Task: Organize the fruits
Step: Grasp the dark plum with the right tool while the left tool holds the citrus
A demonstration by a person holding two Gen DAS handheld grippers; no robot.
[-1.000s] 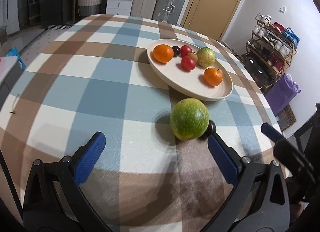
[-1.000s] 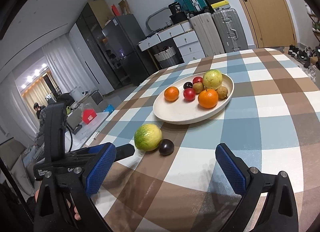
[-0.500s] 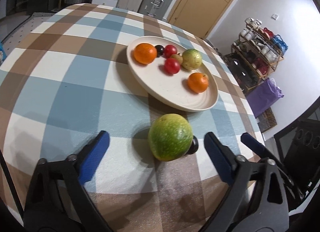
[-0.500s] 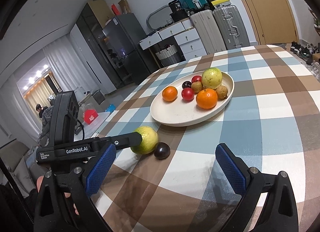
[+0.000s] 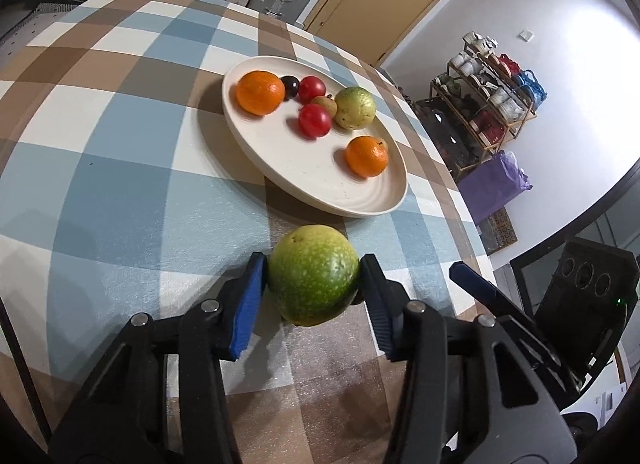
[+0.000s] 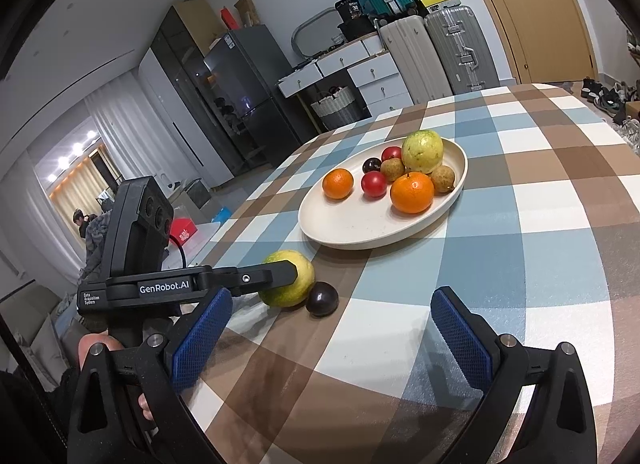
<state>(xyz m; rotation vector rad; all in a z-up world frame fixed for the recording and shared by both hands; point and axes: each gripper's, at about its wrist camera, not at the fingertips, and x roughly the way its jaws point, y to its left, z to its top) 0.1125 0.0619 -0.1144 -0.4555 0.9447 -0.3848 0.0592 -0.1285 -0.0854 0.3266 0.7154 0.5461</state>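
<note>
A large green fruit (image 5: 314,274) lies on the checked tablecloth just in front of the cream plate (image 5: 280,160). My left gripper (image 5: 312,288) is shut on it, one blue pad against each side. It also shows in the right wrist view (image 6: 290,282), with the left gripper's finger (image 6: 276,274) across it. A small dark plum (image 6: 322,298) lies touching it on the right. The plate (image 6: 348,224) holds two oranges, two red fruits, a green guava, a dark plum and brown longans. My right gripper (image 6: 332,344) is open and empty, low over the table short of the plum.
The round table (image 5: 120,184) ends close on the right (image 5: 472,232). A shoe rack (image 5: 492,104) and a purple bag (image 5: 496,184) stand beyond that edge. Suitcases (image 6: 440,52), drawers and a door are at the back.
My left gripper moved forward around the green fruit and closed its jaws on it. The right gripper has barely moved.
</note>
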